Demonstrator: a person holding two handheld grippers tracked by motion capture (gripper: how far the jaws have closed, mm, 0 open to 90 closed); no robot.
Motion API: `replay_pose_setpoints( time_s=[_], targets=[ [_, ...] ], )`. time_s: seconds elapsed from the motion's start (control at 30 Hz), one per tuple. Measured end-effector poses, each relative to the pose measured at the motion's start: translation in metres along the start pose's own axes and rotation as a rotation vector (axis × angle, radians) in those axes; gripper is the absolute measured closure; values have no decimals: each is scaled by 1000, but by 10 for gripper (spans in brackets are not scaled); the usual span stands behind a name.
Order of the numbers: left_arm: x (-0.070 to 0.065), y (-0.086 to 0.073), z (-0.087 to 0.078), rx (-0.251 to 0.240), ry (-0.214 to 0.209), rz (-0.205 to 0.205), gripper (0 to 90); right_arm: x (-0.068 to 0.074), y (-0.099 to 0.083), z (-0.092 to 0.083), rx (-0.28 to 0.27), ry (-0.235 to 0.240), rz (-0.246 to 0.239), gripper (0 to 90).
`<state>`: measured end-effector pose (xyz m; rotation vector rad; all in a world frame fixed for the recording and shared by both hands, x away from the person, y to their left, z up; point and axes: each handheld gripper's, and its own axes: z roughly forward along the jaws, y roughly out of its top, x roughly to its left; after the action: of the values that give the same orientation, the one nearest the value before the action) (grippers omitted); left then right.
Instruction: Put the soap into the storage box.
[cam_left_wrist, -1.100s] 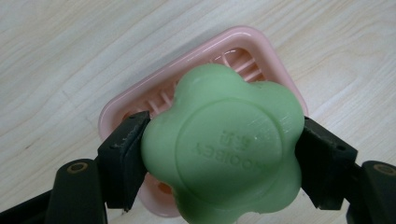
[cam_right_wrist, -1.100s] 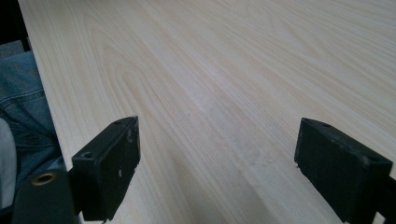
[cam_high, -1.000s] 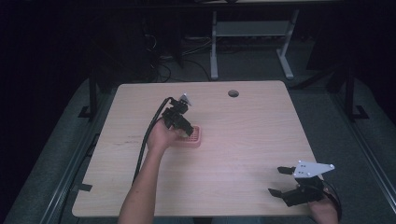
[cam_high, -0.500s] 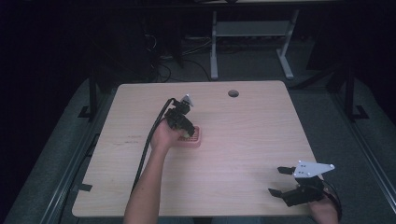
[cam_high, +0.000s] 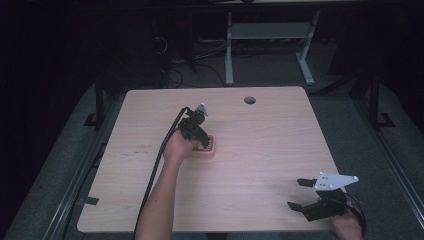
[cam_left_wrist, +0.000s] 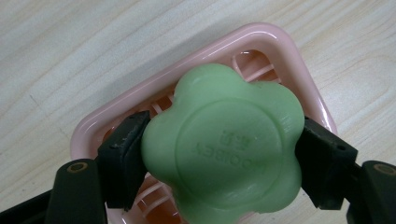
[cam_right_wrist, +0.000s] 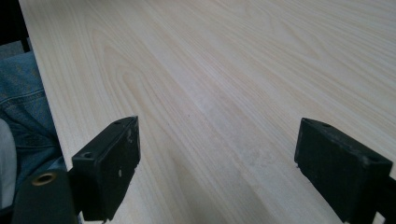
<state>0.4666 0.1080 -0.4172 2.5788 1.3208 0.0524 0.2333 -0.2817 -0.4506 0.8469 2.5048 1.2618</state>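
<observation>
Green soap (cam_left_wrist: 224, 149) in left gripper (cam_left_wrist: 219, 154) — nearer than before.

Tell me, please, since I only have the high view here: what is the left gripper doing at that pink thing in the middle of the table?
Observer: In the left gripper view, the left gripper is shut on a green flower-shaped soap, one jaw on each side.
Operator: Thank you. And what is the pink thing?
Observer: A pink soap dish with a slatted bottom; the soap sits over it, though I cannot tell whether it touches the slats.
Operator: Is the right gripper holding anything?
Observer: No. The right gripper view shows the right gripper open, with bare wooden table between its jaws.
</observation>
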Motion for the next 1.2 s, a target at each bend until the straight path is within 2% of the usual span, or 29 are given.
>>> replay_pose_setpoints(
  time_s=[0.13,0.27,0.33,0.5,0.6,0.73,1.2],
  targets=[
    [-1,1,1,12,6,13,266,0,0,0,0,0,-1,138],
    [-2,1,3,4,6,1,266,0,0,0,0,-1,-1,138],
    [-1,1,3,19,13,8,266,0,0,0,1,0,-2,138],
    [-1,-2,5,9,2,-2,265,0,0,0,0,0,-1,138],
    [-1,-3,6,10,13,5,265,0,0,0,-1,0,-1,138],
    [0,-3,6,15,4,8,264,0,0,0,2,1,-2,138],
    [-3,-5,3,-3,23,20,258,0,0,1,2,1,-3,138]
  ],
)
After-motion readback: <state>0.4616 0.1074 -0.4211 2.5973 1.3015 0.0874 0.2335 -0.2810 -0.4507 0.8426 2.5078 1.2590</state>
